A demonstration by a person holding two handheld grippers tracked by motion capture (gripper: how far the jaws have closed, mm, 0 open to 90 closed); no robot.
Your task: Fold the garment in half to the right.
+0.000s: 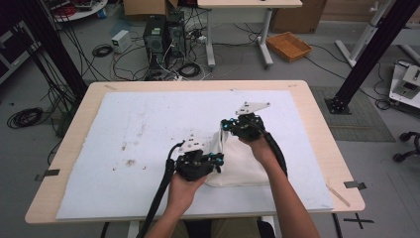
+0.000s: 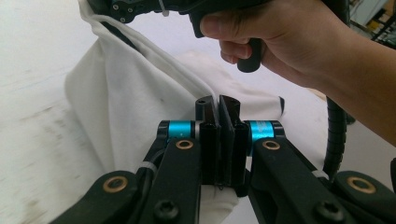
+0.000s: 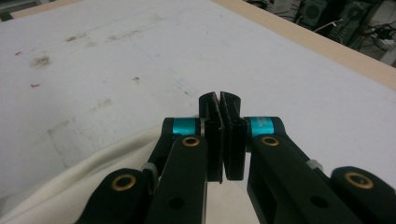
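Observation:
A white cloth (image 1: pixel 242 166) lies bunched on the white mat right of centre, with one edge lifted. My left gripper (image 1: pixel 218 161) is at the cloth's left side, shut on a fold of the cloth (image 2: pixel 121 107) that runs in between its pads (image 2: pixel 217 103). Higher and farther back, my right gripper (image 1: pixel 226 124) pinches the raised top corner, and the fabric hangs taut from it. In the left gripper view, the right gripper (image 2: pixel 116 9) and the hand around its handle sit at the top. In the right gripper view, its shut jaws (image 3: pixel 219 100) point across the mat, with cloth (image 3: pixel 84 179) beneath them.
The white mat (image 1: pixel 148 134) covers most of the wooden table (image 1: pixel 317 124) and carries brown stains (image 1: pixel 130 162) on its left half. Beyond the table's far edge are computer towers (image 1: pixel 163 34), cables, a wicker basket (image 1: pixel 288 45) and black frame posts (image 1: pixel 369 54).

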